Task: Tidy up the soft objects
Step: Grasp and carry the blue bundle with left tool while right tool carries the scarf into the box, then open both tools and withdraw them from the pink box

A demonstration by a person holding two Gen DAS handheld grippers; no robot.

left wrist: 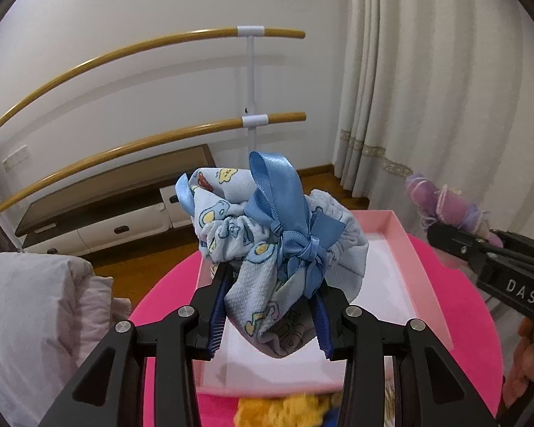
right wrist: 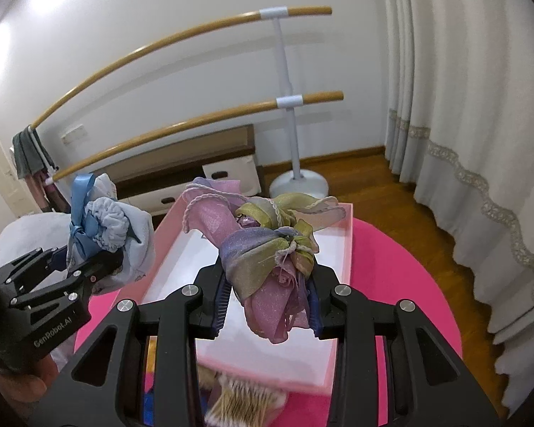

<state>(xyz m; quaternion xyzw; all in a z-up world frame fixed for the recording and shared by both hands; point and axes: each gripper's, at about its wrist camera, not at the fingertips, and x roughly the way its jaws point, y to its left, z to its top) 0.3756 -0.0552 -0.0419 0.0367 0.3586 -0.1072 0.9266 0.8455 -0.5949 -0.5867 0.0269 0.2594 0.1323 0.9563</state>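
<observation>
Left wrist view: my left gripper [left wrist: 268, 311] is clamped on a pale blue cartoon-print pouch [left wrist: 267, 249], tied with a blue satin ribbon [left wrist: 288, 220]; the fabric bulges out between and beyond the blue-lined fingers [left wrist: 217, 315]. The pouch hangs directly ahead of the tool, above the white floor of an open pink box [left wrist: 423, 259] that rests on a round magenta table [left wrist: 477, 323]. To the right of my tool, my right gripper [left wrist: 480, 245] enters holding a purple bundle [left wrist: 441, 199]. Below the fingers, at the near table edge, lies a blurred orange fluffy item [left wrist: 284, 409]. A grey cushion [left wrist: 28, 313] sits to the left. Right wrist view: my right gripper [right wrist: 268, 302] is closed on an iridescent pink, purple and green organza pouch [right wrist: 267, 256], gathered with a cord, held just ahead of the fingers over the pink box [right wrist: 349, 242]. To the left, my left gripper [right wrist: 71, 274] carries the blue pouch [right wrist: 124, 227], beside the box's left wall. Beneath my fingers, a blurred tan fringed item [right wrist: 238, 398] lies near the box's front edge. Beyond stand a double wooden barre [right wrist: 195, 114] and cream curtains [right wrist: 462, 106].
</observation>
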